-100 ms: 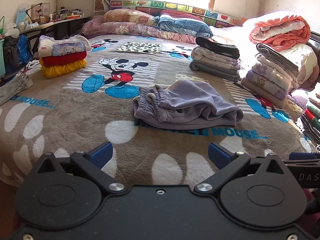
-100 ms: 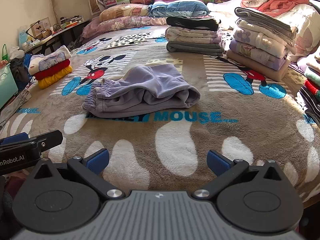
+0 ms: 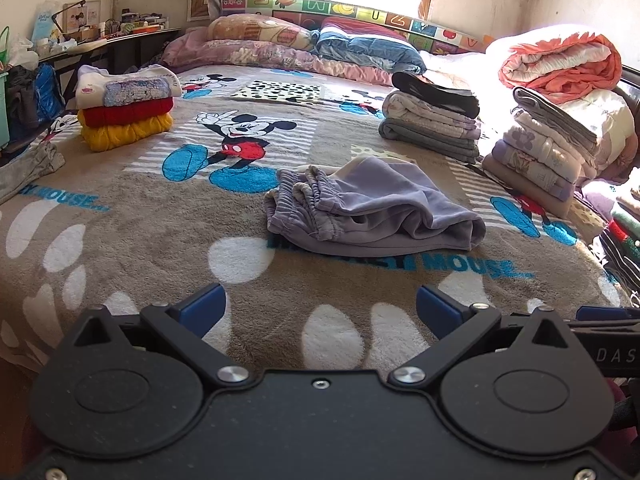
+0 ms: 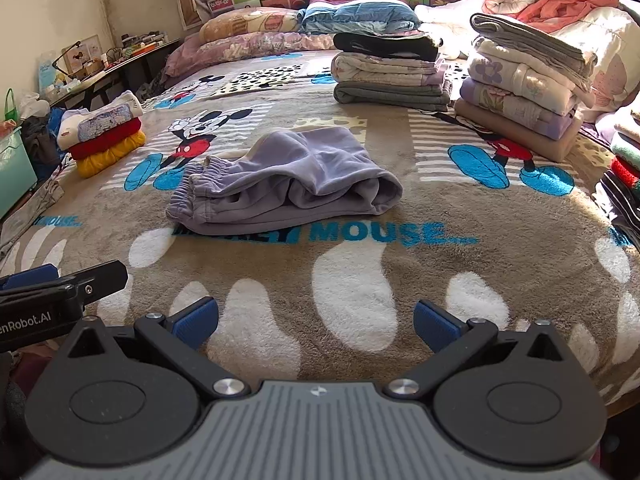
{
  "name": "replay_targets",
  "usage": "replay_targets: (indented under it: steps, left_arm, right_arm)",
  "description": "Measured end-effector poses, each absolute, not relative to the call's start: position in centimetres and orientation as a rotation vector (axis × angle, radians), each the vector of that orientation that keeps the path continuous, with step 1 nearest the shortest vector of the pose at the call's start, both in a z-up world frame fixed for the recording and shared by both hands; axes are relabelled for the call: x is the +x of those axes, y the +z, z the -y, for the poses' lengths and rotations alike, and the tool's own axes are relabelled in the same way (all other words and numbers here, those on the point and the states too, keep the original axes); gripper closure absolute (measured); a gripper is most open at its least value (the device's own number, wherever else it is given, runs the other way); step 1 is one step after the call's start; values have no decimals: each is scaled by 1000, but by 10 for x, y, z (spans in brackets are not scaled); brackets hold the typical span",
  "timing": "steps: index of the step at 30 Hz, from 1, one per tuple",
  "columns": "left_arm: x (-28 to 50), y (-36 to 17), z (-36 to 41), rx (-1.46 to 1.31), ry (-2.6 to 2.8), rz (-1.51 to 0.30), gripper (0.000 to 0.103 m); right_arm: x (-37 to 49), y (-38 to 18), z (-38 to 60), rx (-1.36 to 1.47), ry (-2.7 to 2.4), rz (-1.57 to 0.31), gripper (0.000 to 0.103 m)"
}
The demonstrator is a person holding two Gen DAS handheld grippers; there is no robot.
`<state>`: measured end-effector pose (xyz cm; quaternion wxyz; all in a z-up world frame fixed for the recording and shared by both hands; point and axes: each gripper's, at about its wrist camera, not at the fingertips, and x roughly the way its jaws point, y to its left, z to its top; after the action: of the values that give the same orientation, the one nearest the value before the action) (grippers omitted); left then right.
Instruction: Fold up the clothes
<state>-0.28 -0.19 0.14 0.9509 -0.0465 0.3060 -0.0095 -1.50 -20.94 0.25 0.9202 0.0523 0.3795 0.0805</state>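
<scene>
A pair of lilac sweatpants (image 3: 372, 208) lies folded into a loose bundle in the middle of the Mickey Mouse blanket (image 3: 140, 248), waistband to the left; it also shows in the right wrist view (image 4: 288, 178). My left gripper (image 3: 320, 308) is open and empty, low over the blanket's near edge, well short of the pants. My right gripper (image 4: 316, 320) is open and empty, beside the left one, whose side (image 4: 60, 292) shows at the left of the right wrist view.
A yellow, red and white folded stack (image 3: 124, 116) sits at the left. Two folded stacks (image 3: 432, 120) (image 3: 548, 152) stand at the right, with an orange quilt (image 3: 560, 64) behind. Pillows (image 3: 280, 40) line the headboard. A cluttered desk (image 3: 100, 40) stands at far left.
</scene>
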Motion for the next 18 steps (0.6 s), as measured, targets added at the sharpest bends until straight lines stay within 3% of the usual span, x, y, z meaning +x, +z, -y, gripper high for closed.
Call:
replay_targets:
  steps: [18]
  left_arm:
    - [-2, -4, -4, -119, -34, -637, 0]
  right_arm:
    - [-16, 3, 208, 105, 170, -773, 0]
